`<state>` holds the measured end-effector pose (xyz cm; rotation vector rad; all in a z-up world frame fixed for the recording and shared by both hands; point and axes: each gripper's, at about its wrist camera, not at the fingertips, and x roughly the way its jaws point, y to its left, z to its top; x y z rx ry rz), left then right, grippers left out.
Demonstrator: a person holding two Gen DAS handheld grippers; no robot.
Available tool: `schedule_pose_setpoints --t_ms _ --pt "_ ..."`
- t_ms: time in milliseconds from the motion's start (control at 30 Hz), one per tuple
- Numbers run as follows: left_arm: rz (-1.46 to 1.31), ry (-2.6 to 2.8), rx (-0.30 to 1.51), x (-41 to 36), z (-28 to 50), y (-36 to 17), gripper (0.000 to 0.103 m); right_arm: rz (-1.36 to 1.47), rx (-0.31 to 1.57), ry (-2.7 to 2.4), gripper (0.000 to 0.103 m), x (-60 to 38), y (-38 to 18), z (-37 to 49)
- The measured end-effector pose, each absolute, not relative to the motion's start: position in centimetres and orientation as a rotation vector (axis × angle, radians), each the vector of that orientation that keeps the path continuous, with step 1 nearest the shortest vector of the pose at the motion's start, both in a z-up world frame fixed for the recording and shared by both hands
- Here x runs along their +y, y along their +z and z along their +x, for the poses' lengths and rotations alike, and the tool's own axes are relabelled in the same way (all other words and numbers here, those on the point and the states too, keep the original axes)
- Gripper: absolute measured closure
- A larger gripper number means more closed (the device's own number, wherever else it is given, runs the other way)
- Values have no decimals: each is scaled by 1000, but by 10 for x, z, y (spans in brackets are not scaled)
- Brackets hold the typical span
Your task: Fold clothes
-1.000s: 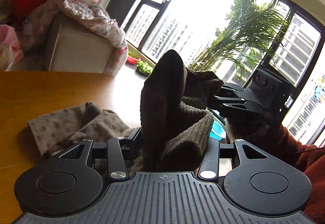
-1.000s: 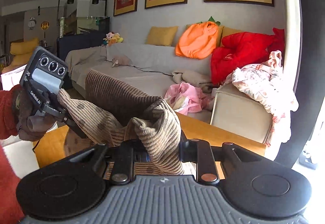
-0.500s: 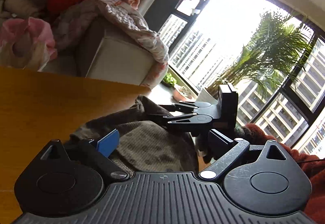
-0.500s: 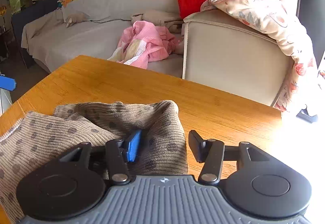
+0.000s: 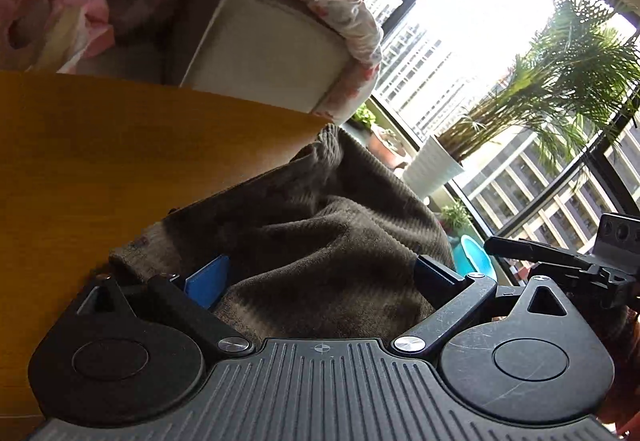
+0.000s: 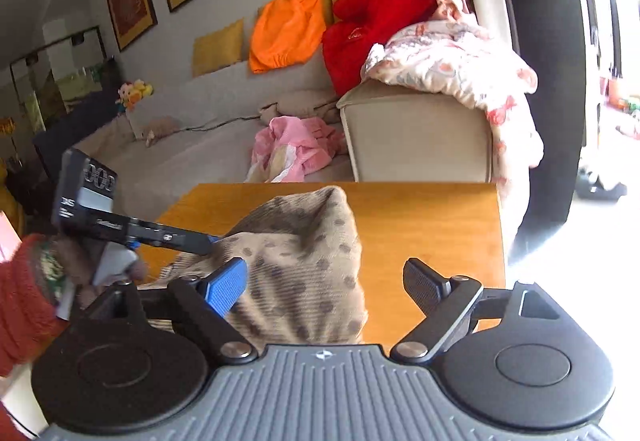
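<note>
A brown ribbed garment with dark dots (image 6: 304, 265) lies bunched on the wooden table (image 6: 432, 225). It also shows in the left wrist view (image 5: 320, 241), near the table's (image 5: 120, 161) corner. My left gripper (image 5: 320, 277) is open, its fingers spread either side of the cloth without pinching it. It also shows in the right wrist view (image 6: 200, 241), low over the garment's left edge. My right gripper (image 6: 324, 281) is open and wide, just above the cloth's near part. In the left wrist view it (image 5: 496, 243) sits off to the right.
A beige sofa arm (image 6: 416, 137) draped with a floral blanket (image 6: 452, 61) stands just past the table's far edge. Pink (image 6: 296, 149), orange and red clothes lie on the sofa. A potted palm (image 5: 520, 113) and window are to the right.
Both grippers held the garment up in the air a second ago. They lowered it onto the table and opened, letting it go. The right gripper has since drawn back to the right.
</note>
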<state>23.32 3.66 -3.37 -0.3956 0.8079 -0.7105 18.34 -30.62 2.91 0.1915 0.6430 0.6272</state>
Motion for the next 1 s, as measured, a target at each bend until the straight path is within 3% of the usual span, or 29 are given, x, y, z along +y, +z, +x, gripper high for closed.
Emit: schedule_pose_setpoints --t_ms 133,233,433,567,733,900,1000 --pt "-378 -762 813 36 206 -38 2 410 796 731 33 -306 -4 192" --pt "-376 -812 835 25 184 -36 1 337 775 667 38 -297 -13 211" --pt "-385 -1049 838 -26 142 -21 0 82 665 472 38 -279 -6 279" --pt "-413 -1099 755 -18 134 4 0 18 598 408 38 -281 10 284" --pt "-586 -975 674 15 183 16 0 -31 496 471 25 -288 31 224" --pt "-683 -853 773 12 254 -17 0 -112 459 624 25 -277 34 155" --pt "-688 -741 840 8 292 -44 0 -106 532 714 25 -263 21 137"
